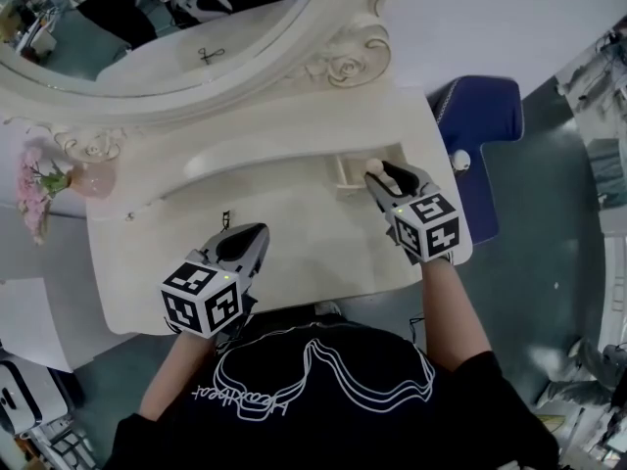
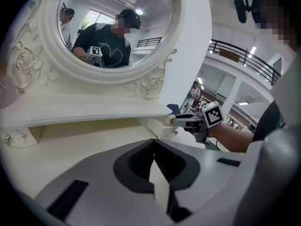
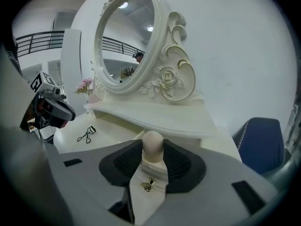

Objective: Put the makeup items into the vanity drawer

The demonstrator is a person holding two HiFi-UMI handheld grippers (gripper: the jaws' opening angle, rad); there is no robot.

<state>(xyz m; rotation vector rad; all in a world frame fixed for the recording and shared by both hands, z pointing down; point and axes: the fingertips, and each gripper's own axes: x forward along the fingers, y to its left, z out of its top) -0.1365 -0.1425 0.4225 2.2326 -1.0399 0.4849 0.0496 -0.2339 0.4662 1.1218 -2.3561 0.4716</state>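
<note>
My right gripper (image 1: 377, 176) is shut on the round cream knob (image 3: 153, 145) of the vanity drawer (image 1: 345, 171), under the raised shelf at the table's right. The drawer front carries a small gold bow (image 3: 149, 185) and stands a little out of the vanity; the left gripper view shows this drawer (image 2: 157, 127) too. A black eyelash curler (image 1: 226, 221) lies on the tabletop left of the middle, and the same eyelash curler (image 3: 86, 134) shows in the right gripper view. My left gripper (image 1: 250, 238) hovers just right of it, shut with nothing between its jaws (image 2: 154, 161).
The oval mirror (image 1: 167, 18) in its carved cream frame rises behind the tabletop (image 1: 323, 253). Pink flowers in a vase (image 1: 39, 179) stand at the far left. A blue chair (image 1: 477, 116) sits beside the table's right end. The person's body is against the front edge.
</note>
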